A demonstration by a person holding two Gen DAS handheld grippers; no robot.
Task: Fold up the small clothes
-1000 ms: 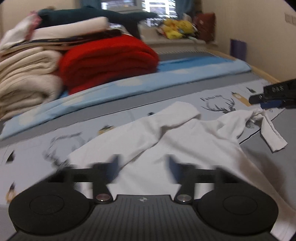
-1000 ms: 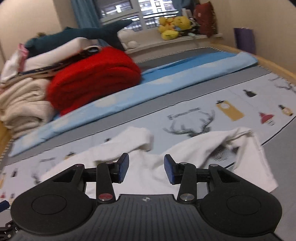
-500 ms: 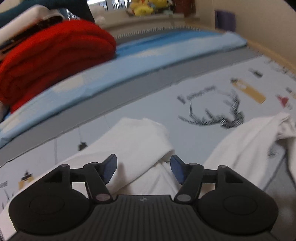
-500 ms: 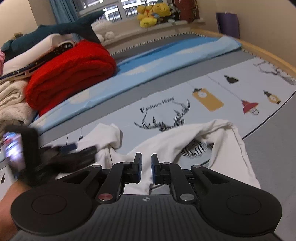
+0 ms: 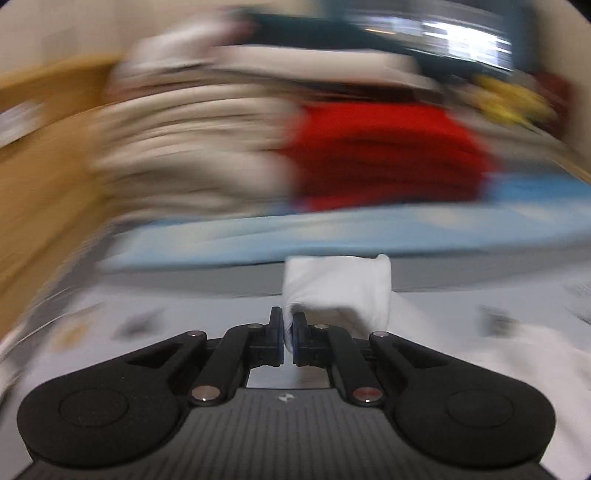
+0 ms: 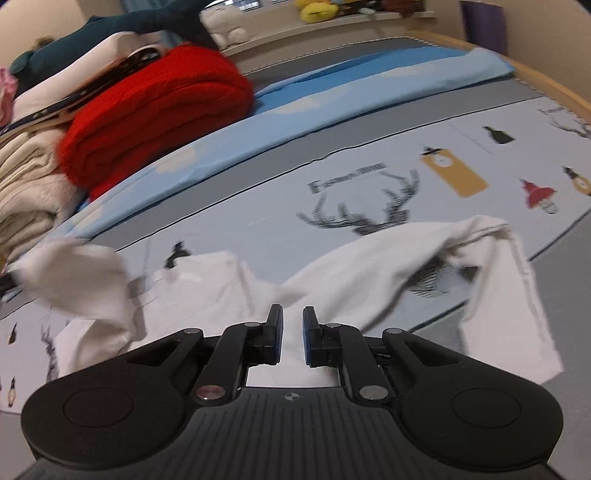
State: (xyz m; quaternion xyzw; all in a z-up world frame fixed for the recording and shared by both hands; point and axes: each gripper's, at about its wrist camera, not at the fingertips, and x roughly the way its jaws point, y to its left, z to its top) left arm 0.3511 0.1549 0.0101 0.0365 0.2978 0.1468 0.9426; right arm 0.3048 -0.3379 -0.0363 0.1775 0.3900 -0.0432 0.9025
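Note:
A small white shirt [image 6: 388, 266] lies crumpled on a bedsheet printed with antlers and lamps [image 6: 461, 147]. My left gripper [image 5: 288, 332] is shut on one sleeve [image 5: 340, 288], which stands up out of the jaws; the background there is smeared by motion. In the right wrist view that same sleeve [image 6: 77, 273] hangs lifted and blurred at the far left. My right gripper [image 6: 290, 332] sits low over the shirt's middle. Its jaws stand a narrow gap apart with white cloth bunched into them, and folds run to them from both sides.
A folded red blanket [image 6: 155, 110] and a stack of cream blankets [image 6: 26, 184] sit at the back left. A light blue sheet [image 6: 332, 103] runs across behind the shirt. Plush toys [image 6: 317, 9] line the window sill. The wooden bed edge [image 6: 554, 88] is at the right.
My left gripper went from open over the sleeve to shut on it and swung left, lifting it. The right gripper closed from wide to nearly shut and sank closer to the shirt.

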